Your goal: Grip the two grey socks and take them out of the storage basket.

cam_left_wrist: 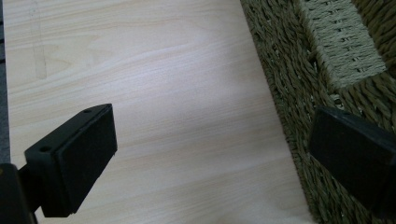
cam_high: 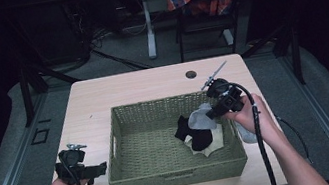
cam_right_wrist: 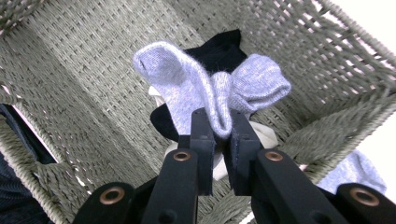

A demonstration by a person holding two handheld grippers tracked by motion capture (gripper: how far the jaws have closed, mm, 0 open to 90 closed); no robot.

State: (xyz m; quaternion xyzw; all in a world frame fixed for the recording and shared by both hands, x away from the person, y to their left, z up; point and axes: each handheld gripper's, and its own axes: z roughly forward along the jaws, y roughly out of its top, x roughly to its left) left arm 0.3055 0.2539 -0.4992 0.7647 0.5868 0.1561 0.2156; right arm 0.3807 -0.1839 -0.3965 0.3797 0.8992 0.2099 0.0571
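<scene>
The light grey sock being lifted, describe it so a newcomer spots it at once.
Find the green woven basket on the table. Over its right end, the right gripper pinches a light grey sock. It hangs above the black sock and cream sock lying inside.

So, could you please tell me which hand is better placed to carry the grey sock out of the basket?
The right: its gripper already pinches the grey sock above the basket. The left gripper sits open outside it.

No words, labels, brands, numbers or signs can be read anywhere, not on the basket (cam_high: 176,171), nor on the socks (cam_right_wrist: 210,88) in it, nor on the table (cam_left_wrist: 154,93) under it.
</scene>
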